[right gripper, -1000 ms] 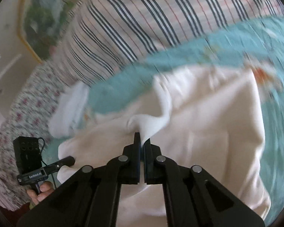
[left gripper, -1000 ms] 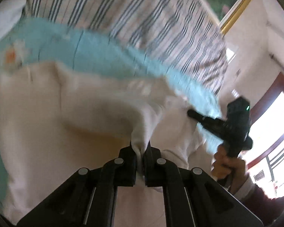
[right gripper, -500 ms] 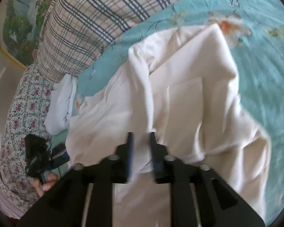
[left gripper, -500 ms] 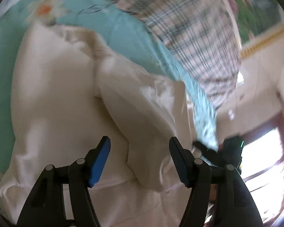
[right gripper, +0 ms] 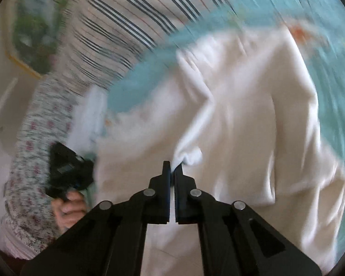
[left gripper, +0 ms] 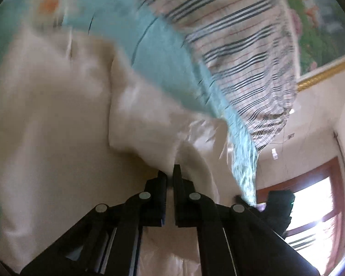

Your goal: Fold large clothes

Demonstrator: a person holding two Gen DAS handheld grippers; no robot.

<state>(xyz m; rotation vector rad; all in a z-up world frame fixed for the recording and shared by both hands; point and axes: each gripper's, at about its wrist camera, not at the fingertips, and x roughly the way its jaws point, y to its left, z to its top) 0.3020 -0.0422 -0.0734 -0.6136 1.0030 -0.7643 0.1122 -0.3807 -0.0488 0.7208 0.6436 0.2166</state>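
Note:
A large cream-white garment (left gripper: 53, 124) lies rumpled on a turquoise floral bedsheet (left gripper: 163, 53); it also fills the right wrist view (right gripper: 253, 124). My left gripper (left gripper: 170, 172) is shut on a bunched fold of the garment at its fingertips. My right gripper (right gripper: 172, 168) is shut on another pinched fold of the same garment. The right gripper's body shows at the lower right of the left wrist view (left gripper: 278, 207). The left gripper, held in a hand, shows at the left of the right wrist view (right gripper: 66, 172). Both views are motion-blurred.
A striped plaid quilt (left gripper: 241, 53) is heaped behind the garment, also in the right wrist view (right gripper: 126, 23). A floral-print fabric (right gripper: 32, 151) lies at the left. A gold-framed picture (left gripper: 322, 23) and a window (left gripper: 315, 209) are on the walls.
Both grippers held folds a second ago, the left opened wide and the right parted half a second ago, and both are shut on new folds of the garment now.

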